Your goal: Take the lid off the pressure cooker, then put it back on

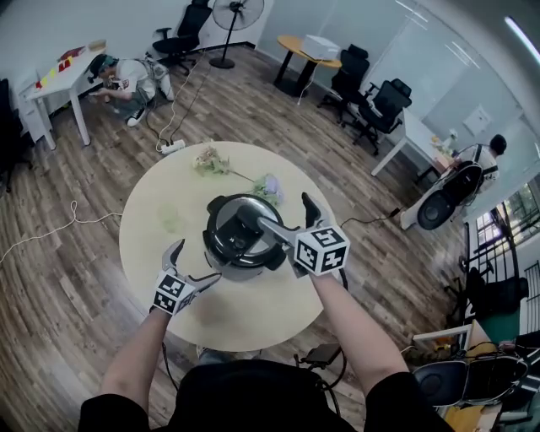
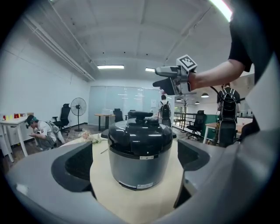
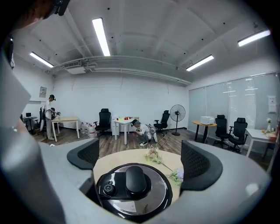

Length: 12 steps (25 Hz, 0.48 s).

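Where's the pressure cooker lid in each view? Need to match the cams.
Head view: pressure cooker lid sits mid-frame, at the middle of the round table.
Left gripper view: centre, seen side-on.
Right gripper view: bottom centre, seen from above.
Shared landmark: floor fan, top centre, left, right of centre.

One pressure cooker (image 1: pixel 253 268) with one lid (image 1: pixel 226 234) stands between two claws, the left claw (image 1: pixel 194 263) and the right claw (image 1: pixel 283 213). Beyond both claws, two flower sprigs (image 1: pixel 211 160) lie on the one counter (image 1: pixel 160 221).
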Tool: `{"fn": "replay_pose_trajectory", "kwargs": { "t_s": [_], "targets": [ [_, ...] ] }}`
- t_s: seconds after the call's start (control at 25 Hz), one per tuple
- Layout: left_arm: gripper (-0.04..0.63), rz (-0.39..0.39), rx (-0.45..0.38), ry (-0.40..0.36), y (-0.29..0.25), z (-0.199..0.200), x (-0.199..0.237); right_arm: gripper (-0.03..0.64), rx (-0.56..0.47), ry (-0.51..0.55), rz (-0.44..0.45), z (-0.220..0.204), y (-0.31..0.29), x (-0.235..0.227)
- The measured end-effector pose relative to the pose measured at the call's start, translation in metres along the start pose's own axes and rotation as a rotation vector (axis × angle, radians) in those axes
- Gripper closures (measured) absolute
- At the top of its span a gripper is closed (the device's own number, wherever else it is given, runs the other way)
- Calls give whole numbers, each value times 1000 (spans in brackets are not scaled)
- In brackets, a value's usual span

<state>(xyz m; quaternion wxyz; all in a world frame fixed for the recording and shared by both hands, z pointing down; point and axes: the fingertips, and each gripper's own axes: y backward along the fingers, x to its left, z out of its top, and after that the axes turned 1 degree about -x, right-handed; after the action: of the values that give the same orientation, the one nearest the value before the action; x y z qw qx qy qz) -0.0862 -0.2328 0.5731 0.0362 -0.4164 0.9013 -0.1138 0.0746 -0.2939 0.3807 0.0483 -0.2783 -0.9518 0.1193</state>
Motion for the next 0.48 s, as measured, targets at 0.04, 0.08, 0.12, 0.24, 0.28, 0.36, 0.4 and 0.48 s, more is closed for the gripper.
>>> {"fn": "replay_pose_trajectory", "kwargs": {
  "t_s": [0.04, 0.08, 0.12, 0.24, 0.28, 0.36, 0.4, 0.48],
  "targets": [
    [8, -14, 12, 3, -7, -6, 0, 23, 13, 2, 4, -2, -7, -1],
    [8, -27, 23, 6, -13, -12, -1, 23, 24, 4, 9, -5, -13, -2],
    [8, -40, 34, 9, -19, -17, -3, 23, 35, 4, 13, -7, -18, -2],
    [8, -73, 59, 28, -39, -29, -6, 25, 73, 9, 33, -15, -35, -5],
    [8, -79, 68, 35, -45, -33, -6, 26, 88, 8, 43, -19, -41, -6],
    [8, -92, 93, 36, -57, -43, -5, 26, 121, 2, 66, -30, -51, -8],
    [8, -100, 107, 29, -63, -48, -6, 26, 140, 0, 78, -35, -55, -9],
    [6, -110, 132, 12, -72, -55, -8, 27, 179, 0, 103, -46, -61, -11]
  ]
}}
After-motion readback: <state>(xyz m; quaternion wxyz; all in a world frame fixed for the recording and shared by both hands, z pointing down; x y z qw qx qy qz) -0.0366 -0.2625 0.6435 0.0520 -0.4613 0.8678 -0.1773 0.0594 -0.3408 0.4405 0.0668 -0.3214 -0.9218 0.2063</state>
